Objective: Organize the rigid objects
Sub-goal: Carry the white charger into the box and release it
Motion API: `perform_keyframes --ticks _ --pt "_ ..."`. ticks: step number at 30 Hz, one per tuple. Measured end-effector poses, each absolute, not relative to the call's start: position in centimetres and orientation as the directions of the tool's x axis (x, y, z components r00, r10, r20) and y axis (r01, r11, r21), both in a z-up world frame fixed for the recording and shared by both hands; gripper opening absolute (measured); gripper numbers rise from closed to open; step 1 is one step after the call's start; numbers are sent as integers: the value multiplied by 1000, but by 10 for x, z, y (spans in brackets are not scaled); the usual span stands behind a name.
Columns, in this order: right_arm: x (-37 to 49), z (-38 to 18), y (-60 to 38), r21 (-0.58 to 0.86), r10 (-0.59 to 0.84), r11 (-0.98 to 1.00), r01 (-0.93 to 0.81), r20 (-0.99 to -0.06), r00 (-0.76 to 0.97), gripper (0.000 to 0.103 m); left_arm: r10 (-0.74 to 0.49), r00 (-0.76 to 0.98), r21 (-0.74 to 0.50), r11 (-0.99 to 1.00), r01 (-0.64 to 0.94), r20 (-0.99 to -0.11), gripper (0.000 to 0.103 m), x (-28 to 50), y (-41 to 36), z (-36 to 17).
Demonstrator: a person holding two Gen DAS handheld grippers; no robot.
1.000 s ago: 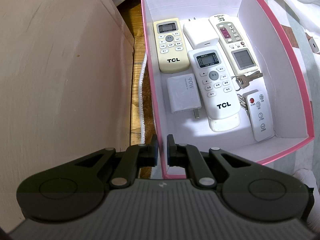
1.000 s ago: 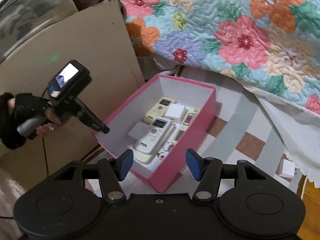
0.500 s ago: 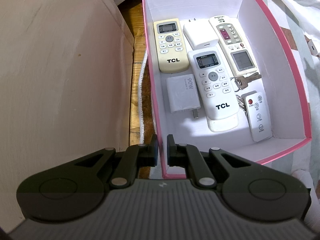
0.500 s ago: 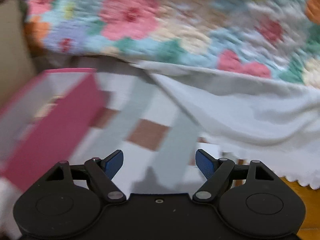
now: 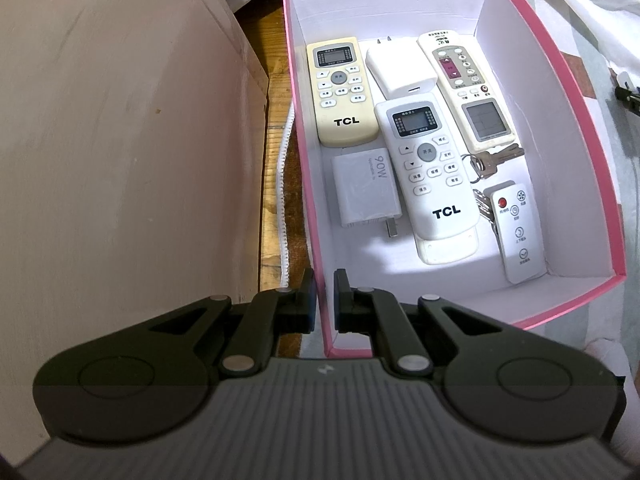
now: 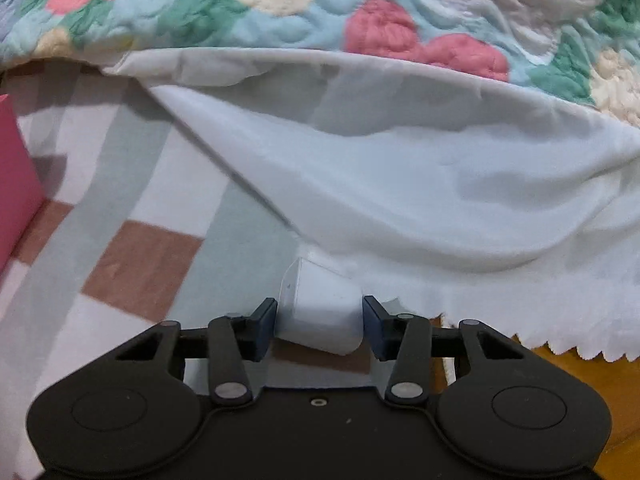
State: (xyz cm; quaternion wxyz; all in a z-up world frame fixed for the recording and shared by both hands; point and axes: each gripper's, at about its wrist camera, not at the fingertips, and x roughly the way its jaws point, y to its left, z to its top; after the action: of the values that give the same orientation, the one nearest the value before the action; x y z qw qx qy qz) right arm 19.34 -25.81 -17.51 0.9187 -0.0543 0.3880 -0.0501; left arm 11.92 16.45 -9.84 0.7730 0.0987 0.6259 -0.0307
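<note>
Left wrist view: my left gripper has its jaws clamped narrow on the near wall of the pink box, one pad outside, one inside. In the box I see a cream TCL remote at the far left, a white charger just beside it, and a long remote with a small screen along the right. A white TCL remote lies mid-box over another one, a 90W adapter to its left, keys and a small fan remote to its right.

Right wrist view: my right gripper is low over the checked cloth. Its jaws are closing, with a small white block between the pads; I can't tell whether they press it yet. The block sits at the white sheet's edge, and the box corner shows far left.
</note>
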Motion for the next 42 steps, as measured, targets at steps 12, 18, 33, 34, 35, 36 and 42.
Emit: perform_keyframes --ticks 12,18,33,34,35,36,42 --pt "110 -81 -181 188 315 949 -252 -582 750 51 83 216 122 977 175 -973 6 120 163 -100" --pt "80 -32 -109 214 458 883 -417 -580 673 51 87 217 127 976 176 -972 6 120 162 -99" --pt "113 -84 -35 163 364 900 -404 -791 491 62 88 213 128 975 181 -973 6 118 160 -95" --pt "111 -83 -38 186 385 893 -409 -785 485 64 90 221 133 973 188 -971 6 117 160 -92" --pt "109 -80 -40 196 394 891 -410 -782 482 64 92 226 137 972 192 -970 6 116 159 -91" --pt "105 -76 -43 208 407 887 -413 -776 483 64 94 230 140 971 194 -969 6 115 159 -89" --pt "88 -53 -66 308 516 836 -453 -721 462 64 133 281 197 957 215 -950 6 107 149 -73"
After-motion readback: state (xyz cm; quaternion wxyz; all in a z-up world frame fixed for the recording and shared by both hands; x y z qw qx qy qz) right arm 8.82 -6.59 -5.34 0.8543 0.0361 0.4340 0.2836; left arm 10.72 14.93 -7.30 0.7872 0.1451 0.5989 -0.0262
